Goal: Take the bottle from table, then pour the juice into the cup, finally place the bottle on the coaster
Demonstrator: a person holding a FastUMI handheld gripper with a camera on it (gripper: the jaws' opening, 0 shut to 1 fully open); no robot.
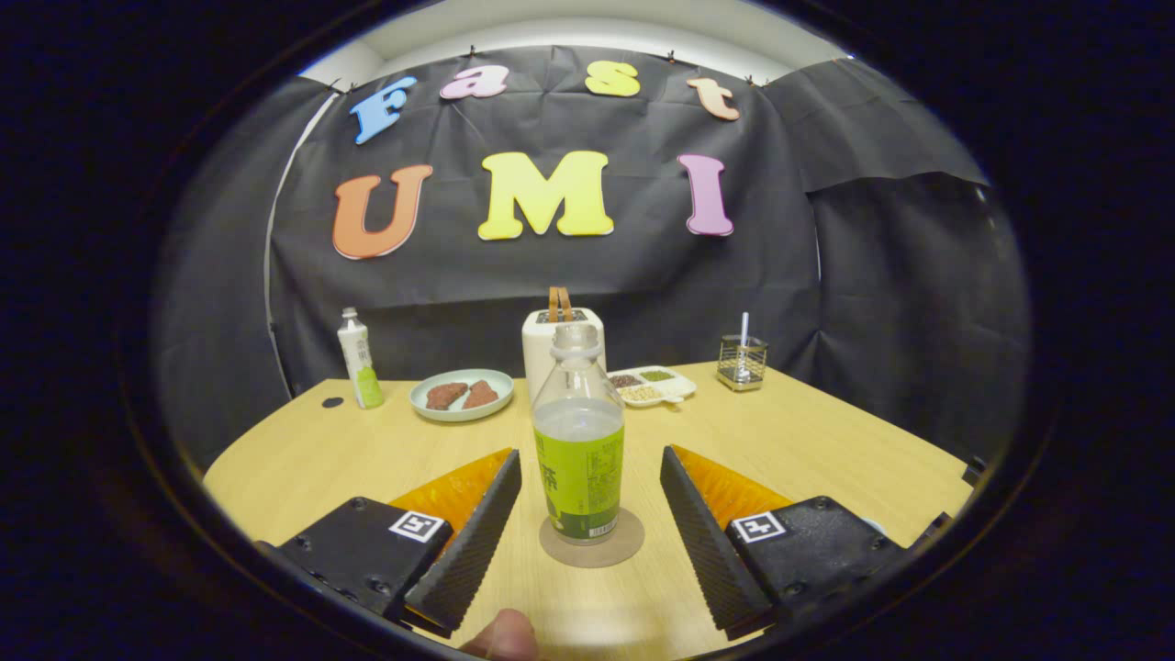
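Note:
A clear bottle [578,441] with a green label and no cap stands upright on a round brown coaster [592,540] on the wooden table [808,441]. It holds a little pale liquid above the label. My gripper [587,505] is open, with one finger on either side of the bottle and a gap between each finger and the glass. Neither finger touches the bottle.
Beyond the bottle stand a white toaster [551,344] with bread in it, a pale plate [462,394] with brown pieces, a divided white tray [654,384], a wire holder [742,362] and a second bottle [359,360] at the far left. A fingertip [503,638] shows just behind the fingers.

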